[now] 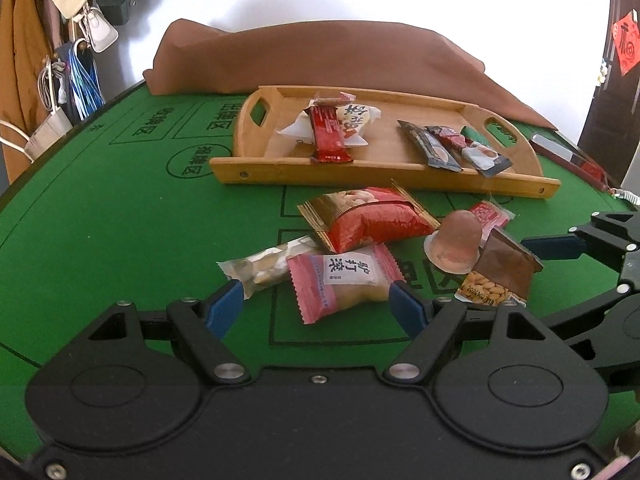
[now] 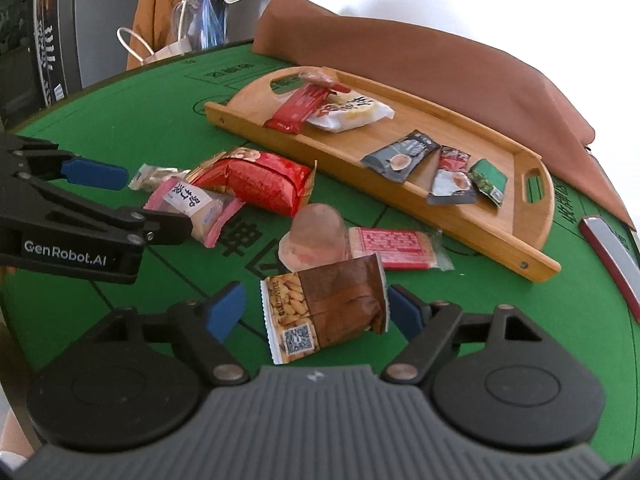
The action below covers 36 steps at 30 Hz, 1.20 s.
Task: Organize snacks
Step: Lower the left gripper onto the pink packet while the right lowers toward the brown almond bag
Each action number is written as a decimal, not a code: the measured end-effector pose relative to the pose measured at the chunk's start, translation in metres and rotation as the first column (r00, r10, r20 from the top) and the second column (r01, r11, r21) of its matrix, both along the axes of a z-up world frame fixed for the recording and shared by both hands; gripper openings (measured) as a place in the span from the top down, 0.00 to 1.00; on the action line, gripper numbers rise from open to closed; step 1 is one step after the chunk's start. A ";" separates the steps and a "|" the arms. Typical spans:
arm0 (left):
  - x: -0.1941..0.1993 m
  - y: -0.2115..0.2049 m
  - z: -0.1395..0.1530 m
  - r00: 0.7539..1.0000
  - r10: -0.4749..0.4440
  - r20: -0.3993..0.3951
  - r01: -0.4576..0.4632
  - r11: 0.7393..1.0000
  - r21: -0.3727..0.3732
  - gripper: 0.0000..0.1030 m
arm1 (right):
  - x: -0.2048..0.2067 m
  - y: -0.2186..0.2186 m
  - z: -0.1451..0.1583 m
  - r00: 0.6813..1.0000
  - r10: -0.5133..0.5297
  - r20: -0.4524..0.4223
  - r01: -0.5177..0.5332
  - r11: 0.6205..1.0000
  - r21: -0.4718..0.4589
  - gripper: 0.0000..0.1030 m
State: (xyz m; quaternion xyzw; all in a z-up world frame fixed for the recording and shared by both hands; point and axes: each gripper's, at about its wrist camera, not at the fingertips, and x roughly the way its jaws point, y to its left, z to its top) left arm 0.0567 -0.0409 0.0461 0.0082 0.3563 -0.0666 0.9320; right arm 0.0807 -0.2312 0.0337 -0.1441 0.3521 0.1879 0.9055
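Note:
On the green table mat [image 1: 120, 220] a pink packet [image 1: 344, 280] lies between the blue pads of my left gripper [image 1: 316, 308], which stands open; the right pad is at the packet's edge. My right gripper [image 2: 316, 312] is open around a brown peanut packet [image 2: 328, 308], its pads just beside it. Each gripper shows in the other view: the right gripper [image 1: 560, 276] and the left gripper [image 2: 156, 202]. Loose nearby are a red bag [image 1: 372, 220], a jelly cup [image 2: 316, 232], a red wafer pack [image 2: 392, 248] and a clear bar [image 1: 264, 264]. The wooden tray [image 1: 360, 184] behind holds several snacks.
A brown cloth [image 1: 320, 56] covers something behind the tray. Bags and clothes [image 1: 68, 52] hang at the far left past the table edge. A red and silver flat object [image 2: 608, 252] lies to the right of the tray.

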 end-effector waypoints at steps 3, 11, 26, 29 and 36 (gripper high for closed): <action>0.001 0.001 -0.001 1.000 0.000 -0.004 -0.001 1.000 -0.005 0.24 | 0.002 0.000 -0.001 1.000 0.011 -0.002 -0.011 1.000 0.010 0.15; 0.007 -0.002 -0.003 1.000 -0.008 -0.021 0.007 1.000 -0.014 0.23 | 0.004 0.004 -0.001 0.998 0.058 -0.018 -0.058 0.998 0.032 0.14; 0.021 -0.017 -0.009 0.998 -0.025 -0.051 0.023 0.999 -0.028 0.23 | 0.005 0.009 -0.006 0.985 0.163 -0.057 -0.159 0.985 0.070 0.02; 0.023 -0.021 -0.009 0.998 -0.031 -0.055 0.029 0.999 -0.037 0.23 | 0.009 0.008 -0.008 0.987 0.147 -0.058 -0.142 0.987 0.079 0.03; 0.028 -0.027 -0.010 0.998 -0.025 -0.052 0.024 0.999 -0.029 0.24 | 0.004 0.007 -0.004 0.993 0.113 -0.040 -0.110 0.991 0.079 0.21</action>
